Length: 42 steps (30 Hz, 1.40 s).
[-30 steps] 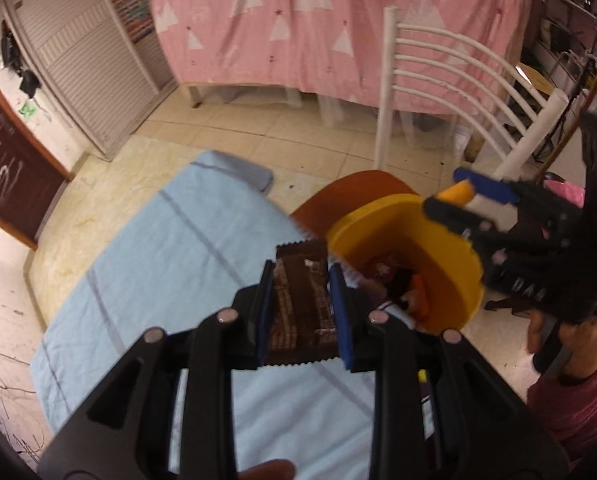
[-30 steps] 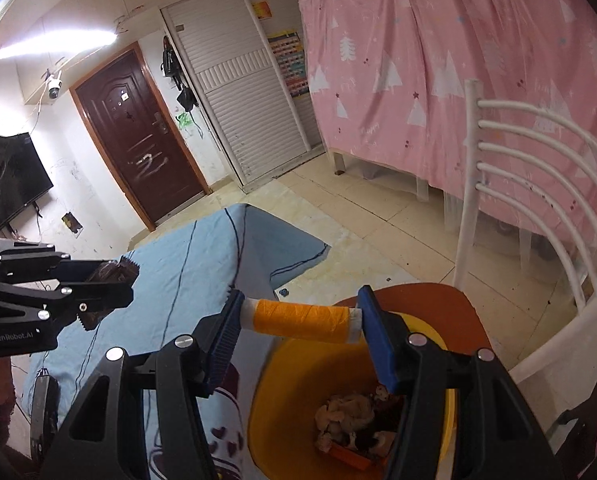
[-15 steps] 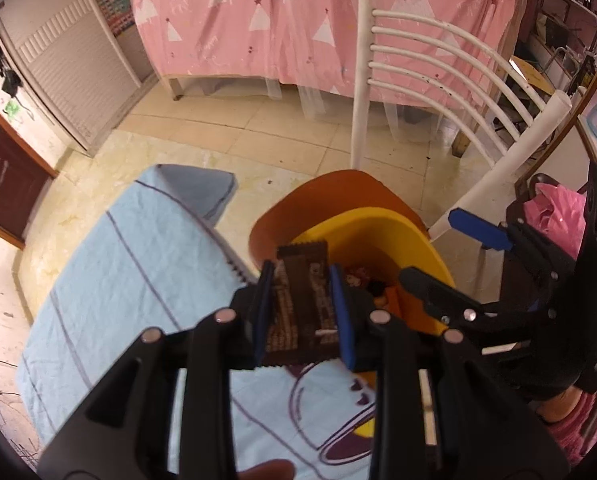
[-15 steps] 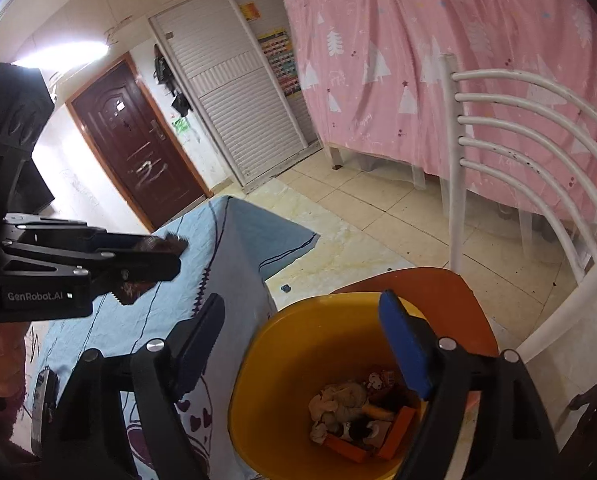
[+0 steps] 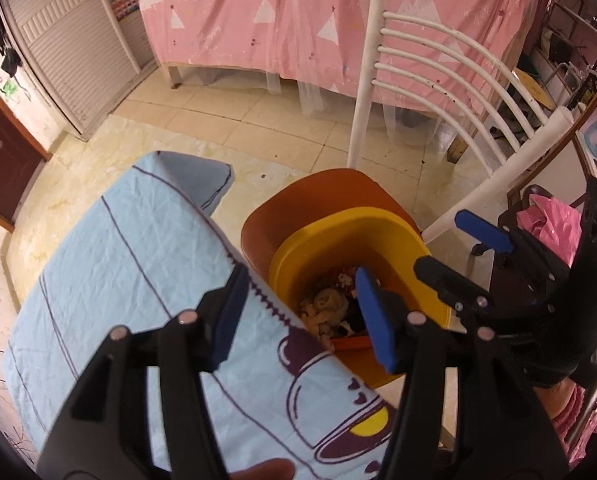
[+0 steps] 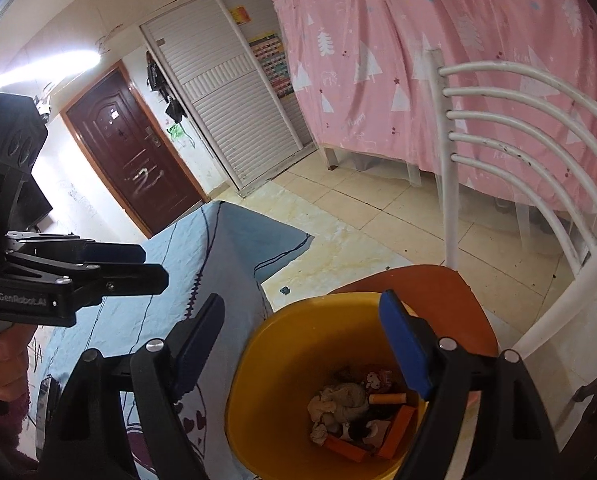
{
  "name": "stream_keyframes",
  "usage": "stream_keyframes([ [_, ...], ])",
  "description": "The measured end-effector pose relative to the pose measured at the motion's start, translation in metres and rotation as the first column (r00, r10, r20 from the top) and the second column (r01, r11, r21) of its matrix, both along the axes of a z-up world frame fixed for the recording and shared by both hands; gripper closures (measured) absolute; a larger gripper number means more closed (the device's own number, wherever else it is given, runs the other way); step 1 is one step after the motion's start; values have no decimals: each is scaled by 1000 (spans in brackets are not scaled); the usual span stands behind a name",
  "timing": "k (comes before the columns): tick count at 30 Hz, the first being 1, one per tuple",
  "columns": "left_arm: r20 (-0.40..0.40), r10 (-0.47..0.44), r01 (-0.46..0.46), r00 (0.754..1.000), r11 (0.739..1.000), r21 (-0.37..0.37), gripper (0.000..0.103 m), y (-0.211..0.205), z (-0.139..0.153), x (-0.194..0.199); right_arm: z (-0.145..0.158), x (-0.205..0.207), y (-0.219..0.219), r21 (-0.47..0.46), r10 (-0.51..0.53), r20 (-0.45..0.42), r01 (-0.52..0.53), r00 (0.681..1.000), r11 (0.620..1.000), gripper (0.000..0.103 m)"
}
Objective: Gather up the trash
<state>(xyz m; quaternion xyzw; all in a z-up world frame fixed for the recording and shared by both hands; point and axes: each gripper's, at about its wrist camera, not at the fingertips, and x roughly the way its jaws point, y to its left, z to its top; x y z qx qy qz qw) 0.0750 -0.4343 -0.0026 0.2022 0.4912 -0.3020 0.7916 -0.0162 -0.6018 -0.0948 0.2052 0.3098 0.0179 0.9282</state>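
A yellow bin (image 5: 418, 256) (image 6: 282, 344) stands on an orange chair seat (image 5: 298, 200) (image 6: 450, 284) beside the table. It holds crumpled tissue (image 6: 344, 398), an orange tube (image 6: 388, 399), orange packaging and dark wrappers. My left gripper (image 5: 302, 316) is open and empty above the table edge and the bin's near rim. My right gripper (image 6: 304, 344) is open and empty over the bin; it also shows in the left wrist view (image 5: 462, 248). The left gripper also shows in the right wrist view (image 6: 146, 264).
A table with a light blue printed cloth (image 5: 138, 264) (image 6: 202, 248) lies left of the bin. The white chair back (image 5: 438, 92) (image 6: 498, 132) rises behind it. A pink curtained bed (image 5: 318, 16), a white shutter cupboard (image 6: 234, 92) and a dark door (image 6: 130, 152) stand further off.
My left gripper opened and the brown wrapper it held is gone from its jaws. My right gripper let go of the orange tube earlier; the tube now lies in the bin.
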Motion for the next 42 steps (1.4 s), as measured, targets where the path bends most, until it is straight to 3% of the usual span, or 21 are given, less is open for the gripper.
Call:
stream_keyframes([
  [7, 12, 27, -27, 1000, 999, -42, 49, 42, 10, -1, 13, 10, 27, -26, 55, 16, -54, 998, 998, 26],
  [13, 11, 121, -119, 993, 989, -92, 48, 96, 20, 13, 26, 20, 62, -45, 121, 32, -120, 992, 992, 26],
  [15, 18, 149, -146, 989, 983, -107, 42, 116, 26, 15, 31, 25, 74, -40, 147, 44, -145, 988, 989, 25],
  [18, 21, 193, -188, 981, 973, -136, 41, 147, 31, 15, 40, 32, 93, -35, 191, 63, -189, 980, 981, 23],
  [20, 26, 233, -226, 972, 961, -161, 38, 174, 35, 13, 46, 36, 107, -36, 224, 75, -222, 972, 974, 21],
  [22, 27, 267, -257, 963, 947, -192, 28, 199, 39, 11, 53, 41, 124, -41, 256, 85, -253, 963, 967, 20],
  [24, 48, 299, -281, 953, 933, -227, 10, 224, 43, 6, 59, 46, 143, -51, 292, 89, -288, 952, 956, 19],
  [25, 64, 312, -289, 948, 927, -240, 8, 233, 45, 3, 61, 48, 153, -56, 311, 90, -307, 946, 950, 19],
  [33, 85, 407, -364, 910, 878, -310, 6, 306, 47, -16, 69, 62, 220, -78, 414, 76, -408, 907, 910, 18],
  [35, 75, 437, -389, 896, 856, -341, 6, 328, 45, -20, 72, 63, 235, -85, 435, 78, -429, 897, 899, 18],
  [42, 90, 568, -494, 818, 773, -399, 6, 396, 34, -36, 69, 59, 291, -145, 483, 69, -471, 873, 870, 18],
])
